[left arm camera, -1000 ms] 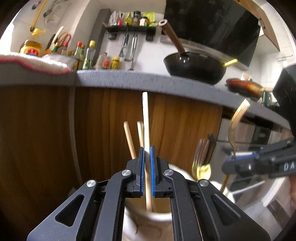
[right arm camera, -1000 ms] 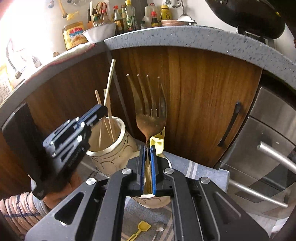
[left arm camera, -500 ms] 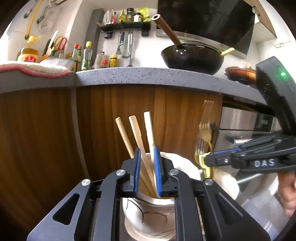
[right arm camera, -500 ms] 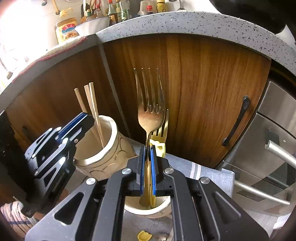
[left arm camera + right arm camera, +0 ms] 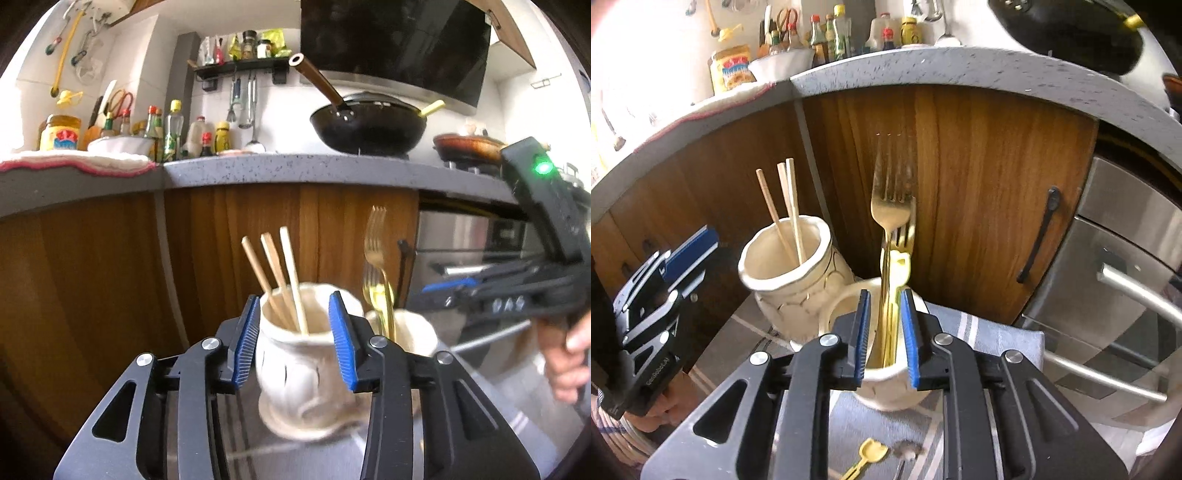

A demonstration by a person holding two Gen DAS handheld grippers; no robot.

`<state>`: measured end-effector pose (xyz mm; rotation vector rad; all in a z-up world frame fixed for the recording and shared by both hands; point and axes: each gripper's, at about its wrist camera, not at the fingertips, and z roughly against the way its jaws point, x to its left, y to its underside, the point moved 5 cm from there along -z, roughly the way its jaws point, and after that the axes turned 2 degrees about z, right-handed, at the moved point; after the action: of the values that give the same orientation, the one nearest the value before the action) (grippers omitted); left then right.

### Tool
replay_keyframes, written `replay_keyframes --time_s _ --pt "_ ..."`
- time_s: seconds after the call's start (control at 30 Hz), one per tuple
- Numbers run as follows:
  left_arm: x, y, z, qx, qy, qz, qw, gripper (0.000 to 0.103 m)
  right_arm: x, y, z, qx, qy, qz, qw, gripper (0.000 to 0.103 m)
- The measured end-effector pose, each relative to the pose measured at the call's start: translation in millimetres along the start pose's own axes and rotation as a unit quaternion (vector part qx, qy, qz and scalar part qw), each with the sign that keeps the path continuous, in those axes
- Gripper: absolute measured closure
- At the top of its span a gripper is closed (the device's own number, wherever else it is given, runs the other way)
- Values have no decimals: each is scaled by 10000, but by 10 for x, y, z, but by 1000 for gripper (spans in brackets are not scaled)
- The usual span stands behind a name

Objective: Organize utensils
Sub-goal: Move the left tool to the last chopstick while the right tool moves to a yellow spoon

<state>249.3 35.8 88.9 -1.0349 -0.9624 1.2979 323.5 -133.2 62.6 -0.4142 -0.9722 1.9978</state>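
Observation:
Three wooden chopsticks (image 5: 275, 273) (image 5: 786, 206) stand in a cream ceramic holder (image 5: 295, 354) (image 5: 798, 273). My left gripper (image 5: 295, 343) is open, its blue pads either side of that holder's rim, holding nothing. Gold forks (image 5: 890, 218) (image 5: 376, 273) and a yellow utensil (image 5: 899, 266) stand in a second cream holder (image 5: 886, 384) (image 5: 410, 332) to the right. My right gripper (image 5: 884, 336) is open, its pads either side of the fork handles without gripping them.
Both holders stand on a striped grey cloth (image 5: 979, 332) in front of wooden cabinet doors (image 5: 979, 192). A small yellow spoon (image 5: 868, 456) lies on the cloth near me. A grey counter (image 5: 295, 170) above carries bottles and a black wok (image 5: 369, 125). A steel oven front (image 5: 1126, 277) stands to the right.
Both grippers have opened. The left one let go of a chopstick, which now stands in the left holder; the right one let go of the fork, now in the right holder.

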Motion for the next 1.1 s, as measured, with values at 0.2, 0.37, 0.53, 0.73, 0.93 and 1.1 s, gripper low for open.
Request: replay_keyframes --time_s 0.2,0.37,0.53,0.73,0.93,1.1 --pt "75 324 216 629 -1 -40 9980 61 -108 484 72 356 74 -107 9993 85" --pt "194 647 326 1163 -22 33 9932 61 -177 963 4 721 35 -304 9969 85" --pt "329 951 390 1665 30 145 9859 61 -102 1265 4 902 -93 -426 9950 85" --pt "315 1235 434 2125 243 139 9768 70 110 1406 -62 1057 -291 -467 9929 78" --pt "79 1399 496 2349 637 -30 9699 84 286 1500 -259 1316 -270 -336 9904 78" --pt "-88 1487 479 2569 788 -260 9629 86 375 1555 -336 1454 -212 -187 9890 78"
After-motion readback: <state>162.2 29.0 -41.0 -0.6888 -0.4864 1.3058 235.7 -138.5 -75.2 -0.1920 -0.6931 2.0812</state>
